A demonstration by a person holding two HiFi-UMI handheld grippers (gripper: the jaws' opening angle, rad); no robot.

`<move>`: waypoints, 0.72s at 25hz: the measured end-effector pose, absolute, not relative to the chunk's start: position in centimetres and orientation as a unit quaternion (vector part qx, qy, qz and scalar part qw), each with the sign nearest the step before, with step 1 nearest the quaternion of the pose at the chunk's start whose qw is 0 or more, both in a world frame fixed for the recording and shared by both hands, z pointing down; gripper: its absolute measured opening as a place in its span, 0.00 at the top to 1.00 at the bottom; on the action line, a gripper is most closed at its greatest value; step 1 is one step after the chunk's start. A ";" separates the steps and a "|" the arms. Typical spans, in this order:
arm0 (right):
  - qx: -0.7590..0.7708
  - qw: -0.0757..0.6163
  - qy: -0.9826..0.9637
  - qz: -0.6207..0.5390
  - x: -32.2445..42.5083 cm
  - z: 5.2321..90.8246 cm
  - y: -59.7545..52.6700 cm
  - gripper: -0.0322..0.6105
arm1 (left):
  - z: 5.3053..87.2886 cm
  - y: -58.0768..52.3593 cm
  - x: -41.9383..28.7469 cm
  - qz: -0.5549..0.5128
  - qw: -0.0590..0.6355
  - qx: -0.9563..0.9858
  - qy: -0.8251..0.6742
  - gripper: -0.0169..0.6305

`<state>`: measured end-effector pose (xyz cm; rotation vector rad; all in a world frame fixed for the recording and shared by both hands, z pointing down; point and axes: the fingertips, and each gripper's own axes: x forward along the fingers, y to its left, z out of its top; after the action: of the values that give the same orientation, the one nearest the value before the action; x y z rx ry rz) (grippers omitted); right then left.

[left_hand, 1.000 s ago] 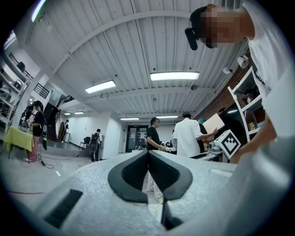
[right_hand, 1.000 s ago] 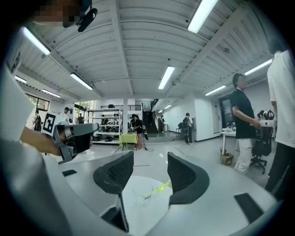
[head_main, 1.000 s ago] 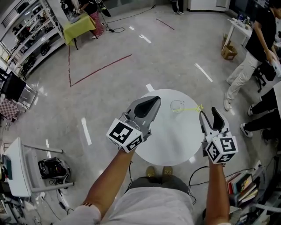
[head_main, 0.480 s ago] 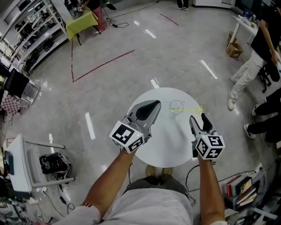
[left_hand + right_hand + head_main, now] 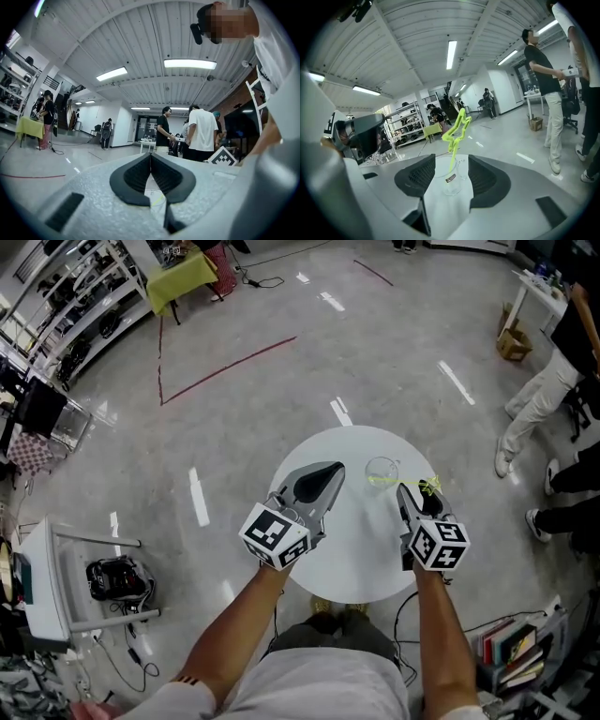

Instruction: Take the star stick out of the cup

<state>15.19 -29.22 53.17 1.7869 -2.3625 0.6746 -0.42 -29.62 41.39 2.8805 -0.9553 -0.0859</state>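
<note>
My right tool (image 5: 415,495) just opened wide, near the cup (image 5: 381,468) holding the star stick (image 5: 412,480), gripping nothing; left tool (image 5: 336,469) is pressed together, left of the cup.

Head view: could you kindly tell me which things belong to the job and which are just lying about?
Job: star stick, cup, round white table under them.
Lying about: cardboard box, yellow-draped table, black bag, shelves.
</note>
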 end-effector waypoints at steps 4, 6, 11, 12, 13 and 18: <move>0.577 0.054 -0.782 0.229 14.8 54.0 -30.2 0.63 | 42.5 -30.1 0.0 -0.020 0.063 0.946 -0.317 0.95; 0.572 0.056 -0.785 0.231 14.5 54.4 -30.6 0.63 | 43.0 -30.2 0.1 -0.017 0.067 0.946 -0.317 0.95; 0.558 0.066 -0.793 0.234 13.6 55.3 -31.3 0.69 | 43.8 -30.5 0.2 -0.012 0.073 0.945 -0.319 0.95; 0.557 0.067 -0.794 0.234 13.5 55.5 -31.3 0.71 | 43.9 -30.6 0.2 -0.011 0.073 0.945 -0.319 0.95; 0.556 0.069 -0.795 0.234 13.4 55.6 -31.4 0.73 | 44.0 -30.6 0.2 -0.010 0.074 0.944 -0.320 0.95; 0.554 0.081 -0.796 0.230 13.2 56.0 -31.6 0.84 | 44.4 -30.7 0.0 -0.009 0.077 0.943 -0.323 0.95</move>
<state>13.22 -31.65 55.98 1.6556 -2.3788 0.6879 -0.04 -30.66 44.38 2.8267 -0.9692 -0.0276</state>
